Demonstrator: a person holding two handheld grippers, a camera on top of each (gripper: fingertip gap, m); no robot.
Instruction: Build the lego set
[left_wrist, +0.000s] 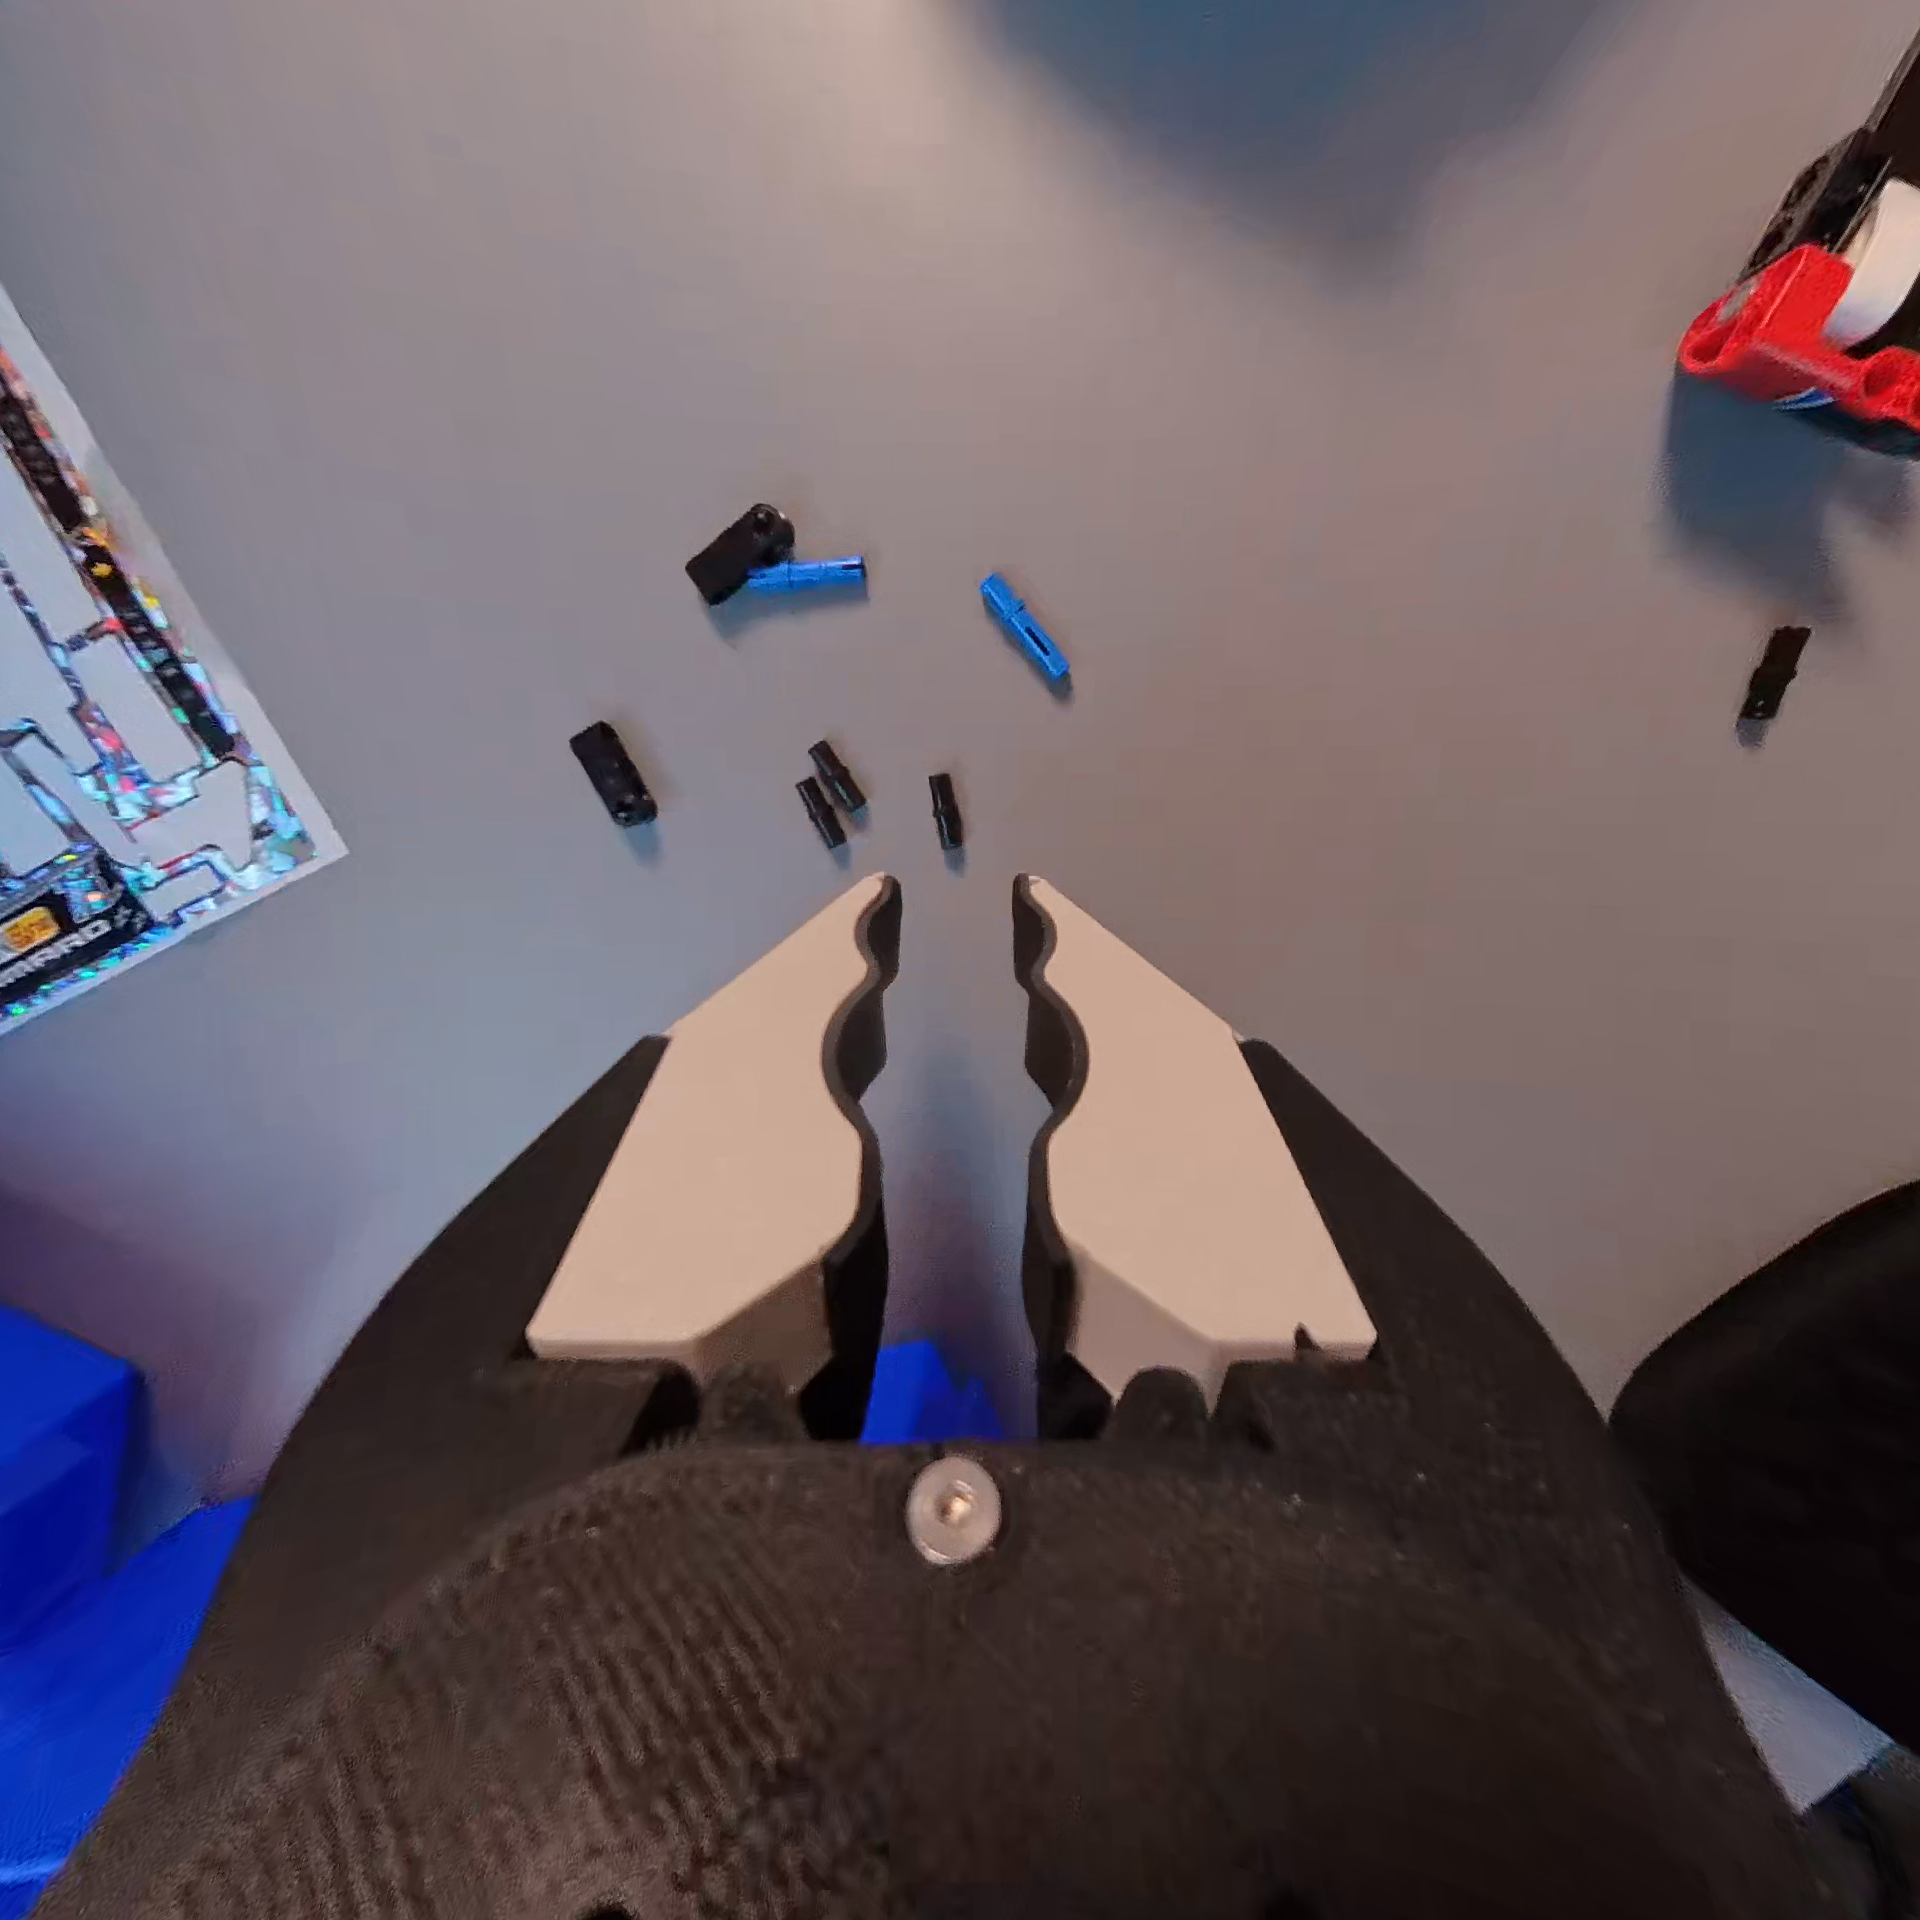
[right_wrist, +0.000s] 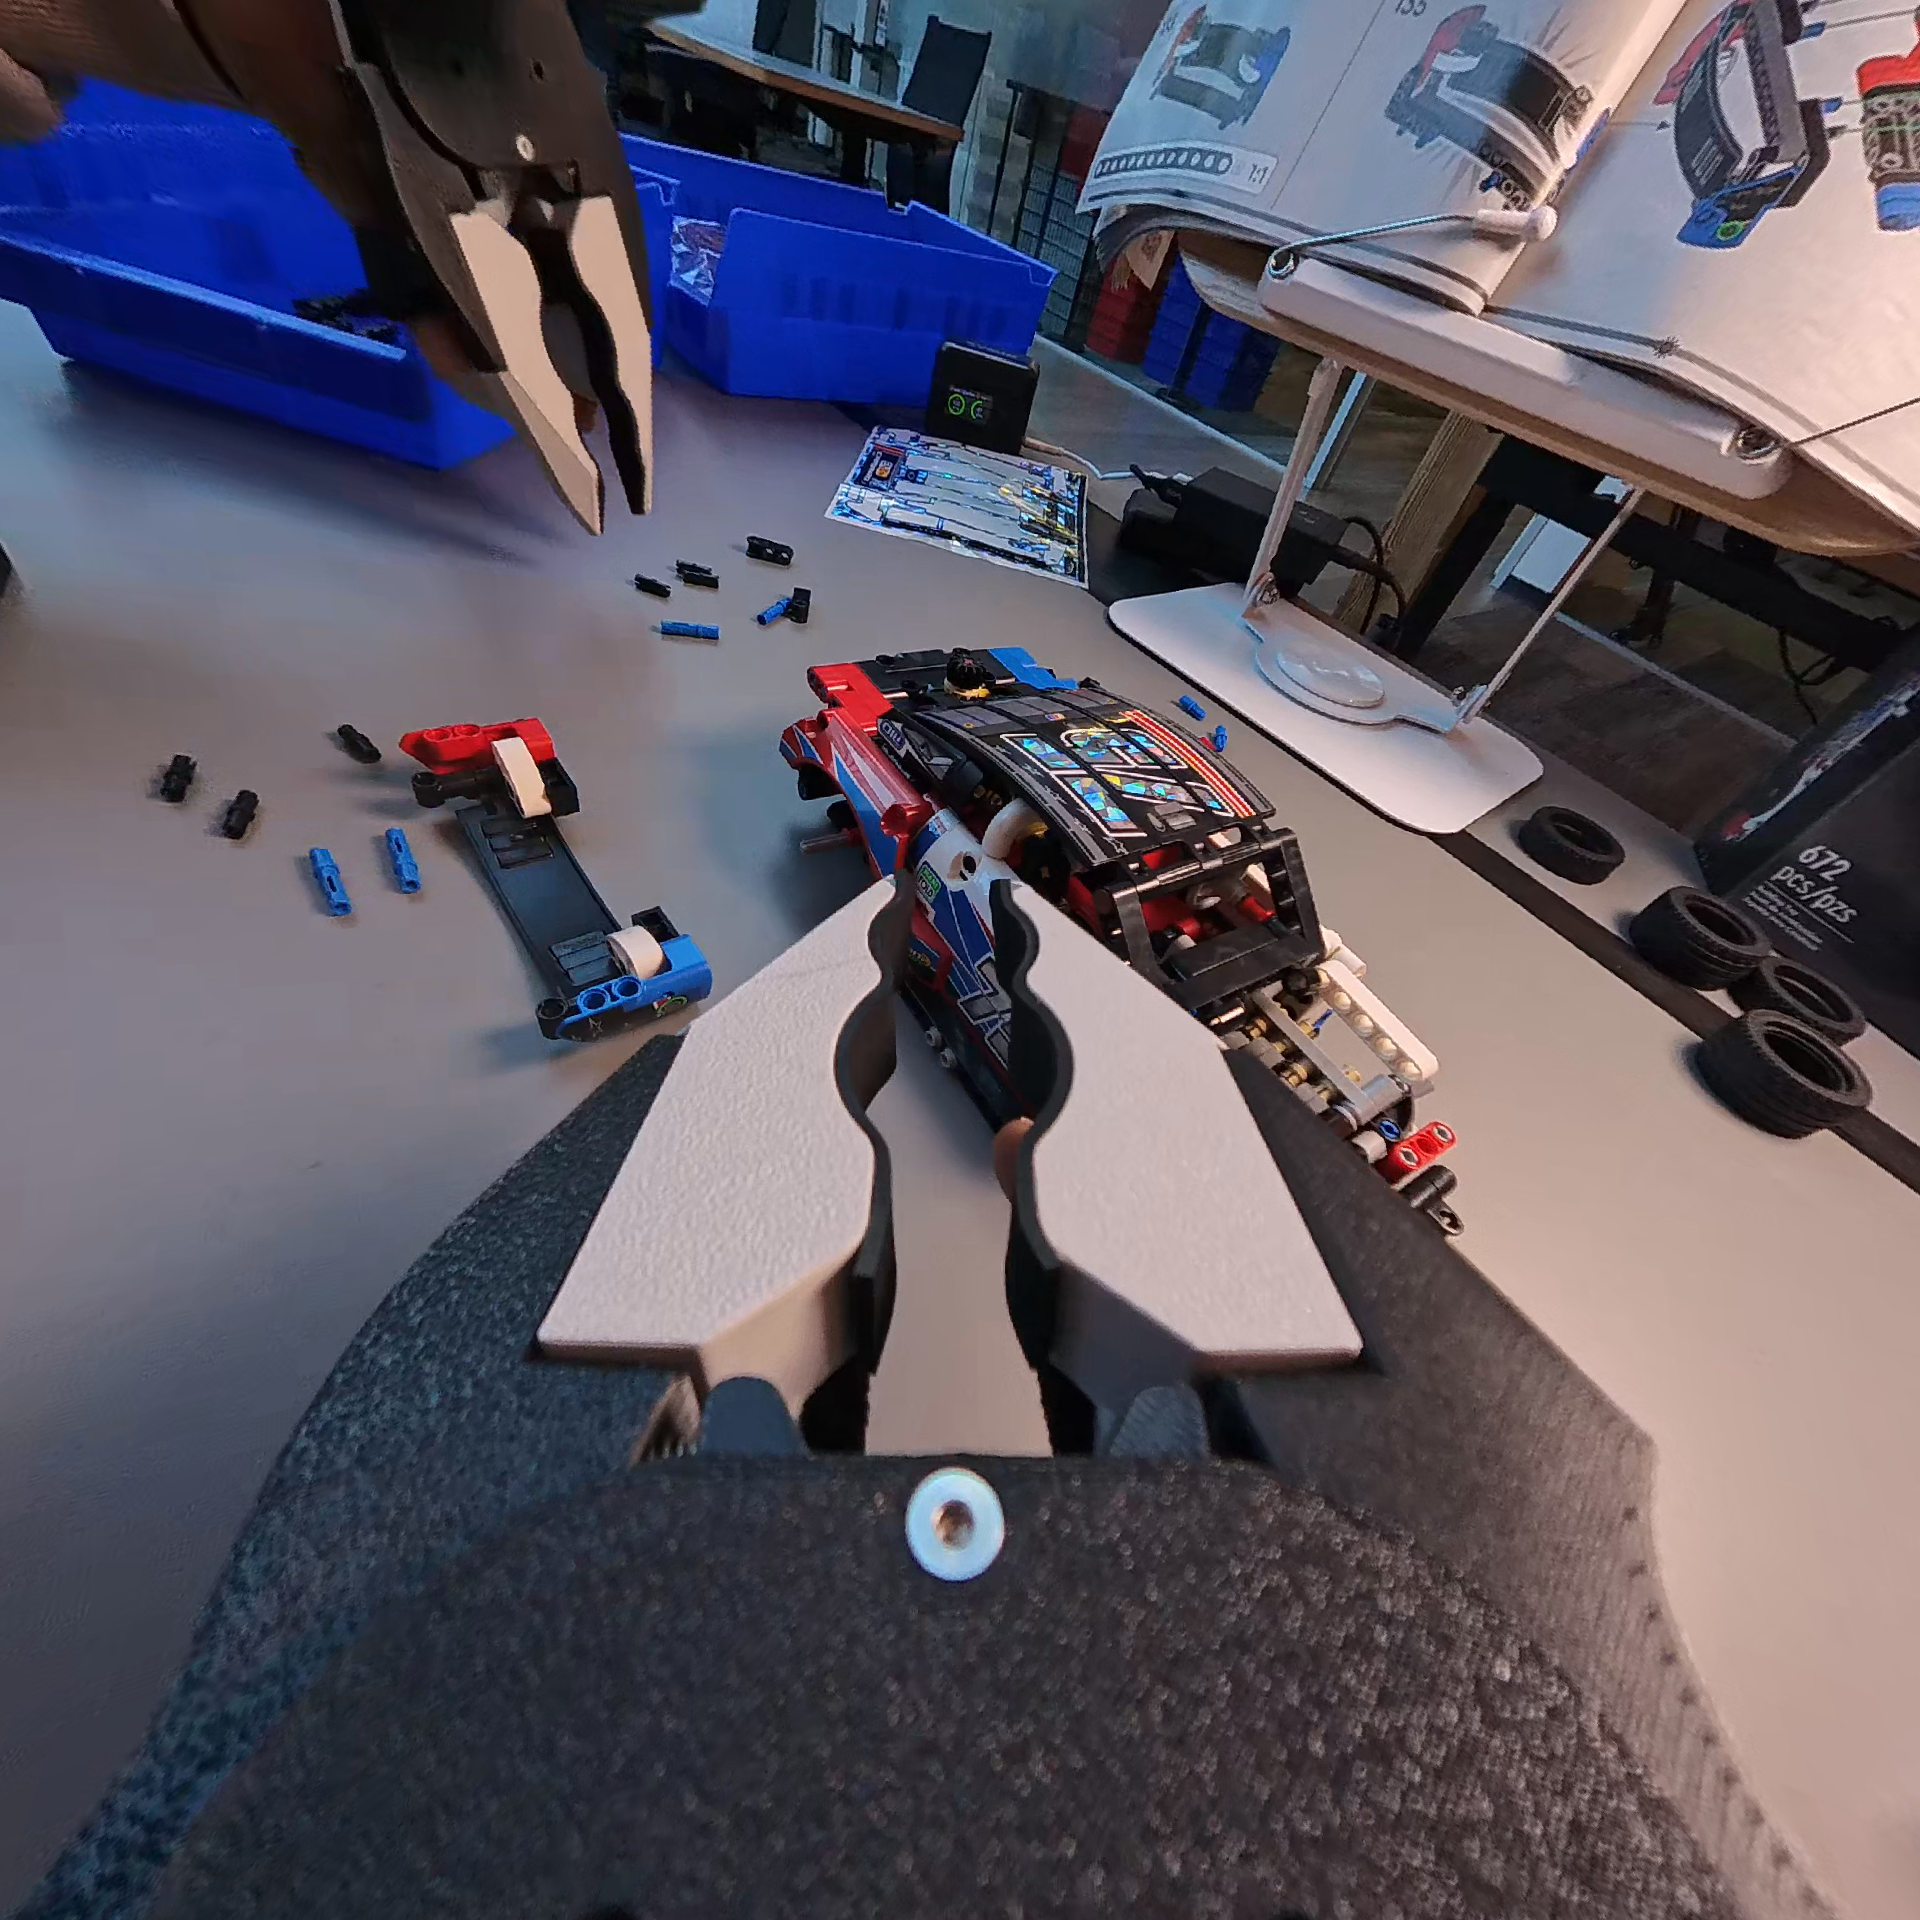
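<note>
My left gripper is open and empty, hovering just above a scatter of small parts on the grey table: a black pin right ahead of the tips, two more black pins, a short black beam and two blue pins. It also shows in the right wrist view. My right gripper is open and empty, its tips close in front of the part-built red, blue and black car. A long black sub-assembly with red and blue ends lies left of the car.
Blue bins stand at the back left. A shiny sticker sheet lies behind the pins. An instruction booklet on a white stand is at the back right. Black tyres and a dark box sit at the right. More loose pins lie left of the sub-assembly. Across from one pair of fingers to the other is roughly 30 centimetres.
</note>
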